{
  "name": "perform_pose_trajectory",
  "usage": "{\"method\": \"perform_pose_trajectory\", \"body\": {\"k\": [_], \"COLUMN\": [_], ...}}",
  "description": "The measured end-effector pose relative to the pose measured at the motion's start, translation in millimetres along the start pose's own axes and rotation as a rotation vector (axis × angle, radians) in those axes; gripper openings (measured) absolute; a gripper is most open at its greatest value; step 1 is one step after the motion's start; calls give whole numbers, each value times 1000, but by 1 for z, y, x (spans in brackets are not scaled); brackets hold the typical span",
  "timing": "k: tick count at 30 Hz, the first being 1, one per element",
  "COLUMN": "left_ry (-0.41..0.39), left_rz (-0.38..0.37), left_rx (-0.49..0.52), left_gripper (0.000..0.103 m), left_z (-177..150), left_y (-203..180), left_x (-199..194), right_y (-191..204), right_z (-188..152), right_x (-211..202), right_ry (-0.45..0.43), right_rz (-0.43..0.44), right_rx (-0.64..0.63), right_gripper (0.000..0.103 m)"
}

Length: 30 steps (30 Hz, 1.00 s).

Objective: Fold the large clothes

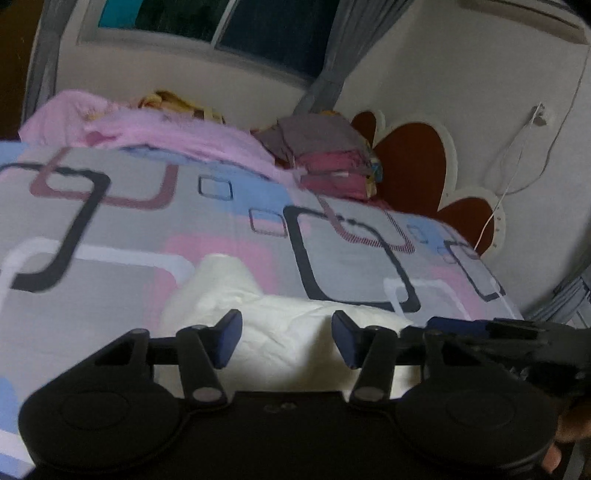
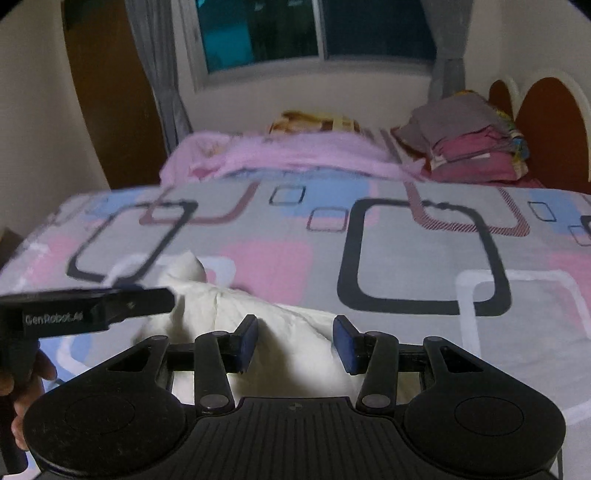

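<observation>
A white garment (image 1: 225, 284) lies bunched on the patterned bed sheet (image 1: 110, 221), close under both grippers. My left gripper (image 1: 287, 339) hovers over it, its blue pads (image 1: 231, 339) well apart and not pressing on anything. In the right wrist view the same white garment (image 2: 295, 332) shows a raised peak at its left. My right gripper (image 2: 297, 344) stands open above it, with only cloth seen behind the gap. The two grippers are side by side: the right gripper (image 1: 461, 326) reaches in from the right of the left wrist view, and the left gripper (image 2: 147, 301) from the left of the right wrist view.
A pink blanket (image 2: 295, 151) lies across the far side of the bed. A stack of folded grey and maroon clothes (image 2: 469, 144) sits by the red headboard (image 1: 410, 166). Beyond are a window (image 2: 314, 29), grey curtains and a white cable (image 1: 517, 162) on the wall.
</observation>
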<state>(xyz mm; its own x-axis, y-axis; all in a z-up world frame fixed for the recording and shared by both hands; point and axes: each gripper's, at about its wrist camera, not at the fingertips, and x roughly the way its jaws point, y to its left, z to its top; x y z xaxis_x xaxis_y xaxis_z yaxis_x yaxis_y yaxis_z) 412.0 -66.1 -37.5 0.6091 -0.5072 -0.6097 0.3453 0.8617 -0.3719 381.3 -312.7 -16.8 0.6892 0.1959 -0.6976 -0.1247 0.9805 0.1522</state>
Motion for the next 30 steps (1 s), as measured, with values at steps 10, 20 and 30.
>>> {"method": "perform_pose_trajectory", "body": {"k": [10, 20, 30], "left_ry": [78, 72, 7], "left_rz": [73, 182, 137], "left_rx": [147, 274, 299], "left_gripper": [52, 52, 63], "left_z": [-38, -54, -63], "left_y": [-31, -46, -64], "left_x": [44, 58, -30], "right_y": [-44, -53, -33], "right_z": [-46, -67, -65], "right_x": [37, 48, -47], "right_ry": [101, 75, -47], "right_rz": [-32, -8, 28], "right_rx": [78, 143, 103], "right_gripper": [46, 46, 46]}}
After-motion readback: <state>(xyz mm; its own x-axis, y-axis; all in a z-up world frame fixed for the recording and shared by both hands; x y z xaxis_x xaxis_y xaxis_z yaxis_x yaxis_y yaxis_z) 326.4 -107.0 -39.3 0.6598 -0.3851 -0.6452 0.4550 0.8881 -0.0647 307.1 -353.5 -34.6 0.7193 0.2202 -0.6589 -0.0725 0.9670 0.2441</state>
